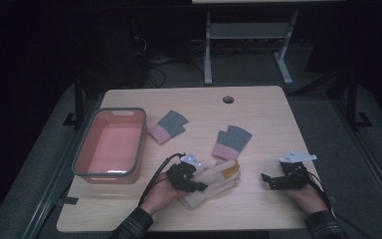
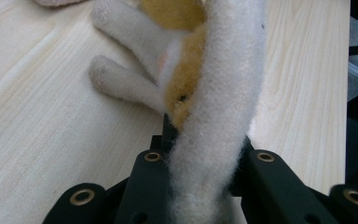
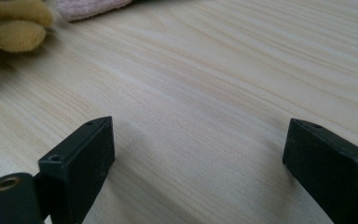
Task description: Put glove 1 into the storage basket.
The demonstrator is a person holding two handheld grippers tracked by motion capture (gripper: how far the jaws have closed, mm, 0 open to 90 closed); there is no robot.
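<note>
A cream and yellow fuzzy glove lies near the table's front middle. My left gripper is shut on its edge; in the left gripper view the cream fabric runs up between the two black jaws, with the glove's fingers resting on the wood. My right gripper stands open over bare wood to the right of the glove, nothing between its fingers. The glove's yellow fingertips show at the far left of the right gripper view.
A red bin with a grey rim stands at the left. Two grey and pink fingerless gloves lie on the table: one beside the bin, one behind the fuzzy glove. A round cable hole is near the back edge.
</note>
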